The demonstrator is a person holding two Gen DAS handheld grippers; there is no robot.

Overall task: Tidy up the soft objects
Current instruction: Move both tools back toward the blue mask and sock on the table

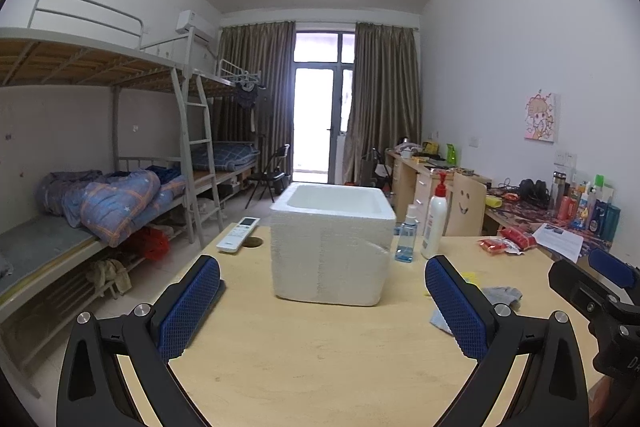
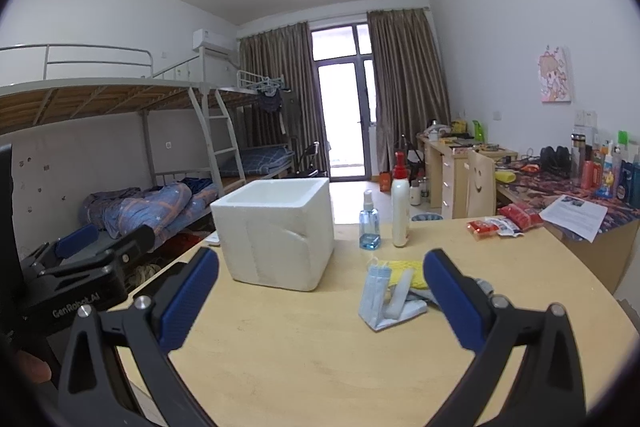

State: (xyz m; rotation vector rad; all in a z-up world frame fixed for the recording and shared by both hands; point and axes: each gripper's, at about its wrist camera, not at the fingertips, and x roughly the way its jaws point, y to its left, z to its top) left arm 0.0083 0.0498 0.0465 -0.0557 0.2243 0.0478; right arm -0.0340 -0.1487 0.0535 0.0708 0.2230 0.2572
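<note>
1. Since the task is to gather soft things, the white foam box [image 2: 276, 231] stands open-topped near the middle of the tabletop [image 2: 304, 355], probably as the receptacle; nothing can be seen inside it from either view.
2. Soft items: a pale blue face mask [image 2: 374, 297], a yellow cloth [image 2: 404, 269] and a grey cloth [image 2: 416, 303] lie loosely heaped to the right of the box, apart from it, touching one another. Judged not yet sorted.
3. Hard items, likely not part of the job: blue spray bottle [image 2: 369, 225] and white pump bottle [image 2: 400, 207] just beyond the heap; remote control [image 1: 239, 234] far left of the box; red snack packets [image 2: 504, 221] far right.
4. Right gripper [image 2: 320, 301]: fingers spread wide, holding nothing, its right finger over the edge of the heap; whether it touches is unclear.
5. Left gripper [image 1: 322, 309]: spread wide, empty, facing the box's near wall and apart from it.
</note>
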